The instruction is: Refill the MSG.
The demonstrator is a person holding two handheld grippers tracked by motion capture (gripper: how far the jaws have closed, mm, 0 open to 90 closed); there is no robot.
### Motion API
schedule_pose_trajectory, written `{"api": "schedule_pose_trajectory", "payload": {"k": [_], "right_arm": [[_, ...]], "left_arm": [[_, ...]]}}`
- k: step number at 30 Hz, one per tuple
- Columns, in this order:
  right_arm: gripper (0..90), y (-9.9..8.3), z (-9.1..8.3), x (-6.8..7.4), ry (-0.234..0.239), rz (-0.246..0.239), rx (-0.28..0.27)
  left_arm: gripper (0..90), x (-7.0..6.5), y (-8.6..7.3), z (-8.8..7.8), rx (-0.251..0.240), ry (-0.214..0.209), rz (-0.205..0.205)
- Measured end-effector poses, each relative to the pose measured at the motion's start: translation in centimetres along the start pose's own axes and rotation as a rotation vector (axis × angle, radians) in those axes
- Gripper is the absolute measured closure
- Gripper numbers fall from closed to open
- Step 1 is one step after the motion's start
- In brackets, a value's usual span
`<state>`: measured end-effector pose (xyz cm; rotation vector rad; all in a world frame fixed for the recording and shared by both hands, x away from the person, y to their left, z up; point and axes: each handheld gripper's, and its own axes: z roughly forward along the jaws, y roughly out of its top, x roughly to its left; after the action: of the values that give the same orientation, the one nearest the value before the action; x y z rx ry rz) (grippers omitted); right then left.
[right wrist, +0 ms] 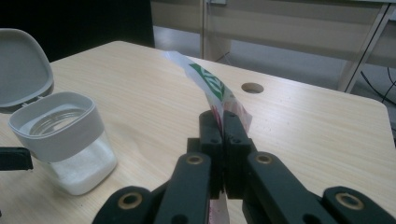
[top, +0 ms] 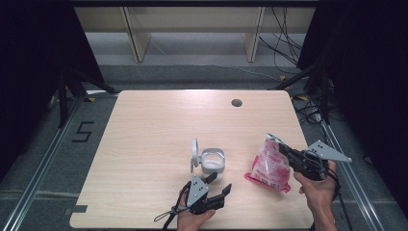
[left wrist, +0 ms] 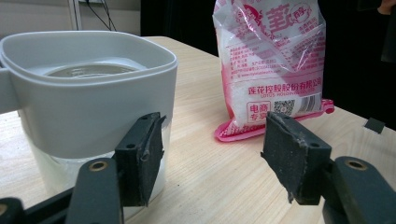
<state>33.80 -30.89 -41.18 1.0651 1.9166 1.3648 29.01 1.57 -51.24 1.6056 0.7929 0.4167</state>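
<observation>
Right claw (top: 284, 150) pinches the pink sugar bag (top: 267, 166) at its top; left claw (top: 219, 185) gapes empty at six o'clock of the open-lidded container (top: 212, 162). Pouring's not yet begun.

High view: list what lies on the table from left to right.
Left claw → open-lidded white container → pink bag → right claw, shut on the bag's top edge.
</observation>
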Motion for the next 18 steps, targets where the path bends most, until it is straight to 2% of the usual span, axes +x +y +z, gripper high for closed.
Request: {"api": "schedule_pose_trajectory", "payload": {"k": [2, 3, 5, 6, 8, 10, 12, 13, 14, 15, 18], "right_arm": [[90.0, -0.04, -0.02, 0.11, -0.002, 0.033, 0.008], [90.0, -0.08, 0.05, -0.15, -0.014, 0.004, 0.006], [89.9, -0.17, 0.05, -0.14, -0.003, 0.023, 0.014], [89.9, -0.17, 0.02, -0.21, -0.004, 0.017, 0.013], [89.9, -0.24, 0.07, -0.28, -0.027, 0.011, 0.014], [89.8, -0.29, 0.07, -0.25, -0.030, 0.017, 0.024], [89.8, -0.47, 0.22, -0.21, -0.028, 0.045, 0.028], [89.7, -0.54, 0.29, -0.53, -0.033, 0.016, 0.024], [89.7, -0.61, 0.28, -0.30, -0.040, 0.049, 0.038], [89.7, -0.71, 0.40, -0.60, -0.039, 0.021, 0.032], [89.6, -0.97, 0.54, -0.61, -0.050, 0.044, 0.051]], "left_arm": [[37.2, 0.03, 0.04, -0.07, 0.000, 0.000, 0.004], [37.2, 0.03, 0.04, 0.00, -0.011, -0.002, -0.002], [37.1, 0.08, 0.11, -0.14, -0.002, 0.003, 0.000], [37.1, 0.08, 0.12, -0.21, 0.001, 0.005, 0.001], [37.1, 0.11, 0.18, -0.28, -0.001, 0.007, 0.002], [37.1, 0.17, 0.16, -0.24, -0.003, 0.010, -0.001], [37.1, 0.20, 0.09, -0.27, 0.006, 0.008, 0.002], [37.1, 0.20, 0.08, -0.27, 0.005, 0.006, 0.003], [37.1, 0.18, 0.10, -0.25, 0.002, 0.006, 0.002], [37.1, 0.19, 0.11, -0.23, 0.001, 0.006, 0.000], [37.1, 0.17, 0.05, -0.29, 0.001, 0.013, 0.008]]}}
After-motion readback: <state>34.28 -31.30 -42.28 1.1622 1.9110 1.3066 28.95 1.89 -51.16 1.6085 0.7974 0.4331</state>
